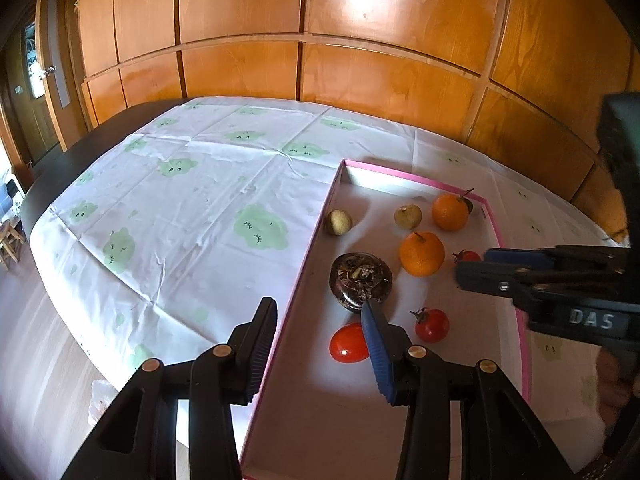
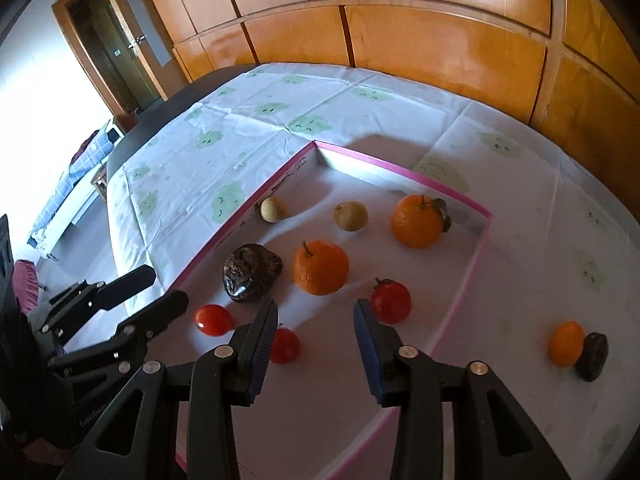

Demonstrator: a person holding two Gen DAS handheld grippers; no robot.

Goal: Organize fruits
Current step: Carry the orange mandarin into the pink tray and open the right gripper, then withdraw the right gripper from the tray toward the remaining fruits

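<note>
Both grippers hang over the pink-rimmed tray [image 2: 464,284]. The left gripper [image 1: 316,340] stands part open and empty, straddling the tray's left wall; the right gripper [image 2: 316,344] is likewise part open, holding nothing. Inside the tray lie two oranges [image 2: 320,267], three tomatoes [image 2: 390,301], two longans [image 2: 351,216] and a dark fruit [image 2: 250,273]. Outside its right wall, a kumquat [image 2: 565,344] touches a date [image 2: 594,356]

Open tray floor lies between the parted, empty fingers of the right gripper [image 2: 316,312], with a tomato [image 2: 391,301] just beside its right finger and another tomato [image 2: 284,345] by its left. Ahead, an orange [image 2: 320,267] and a dark water chestnut [image 2: 251,272] block the way; the left gripper [image 2: 166,292] crowds the left.
</note>
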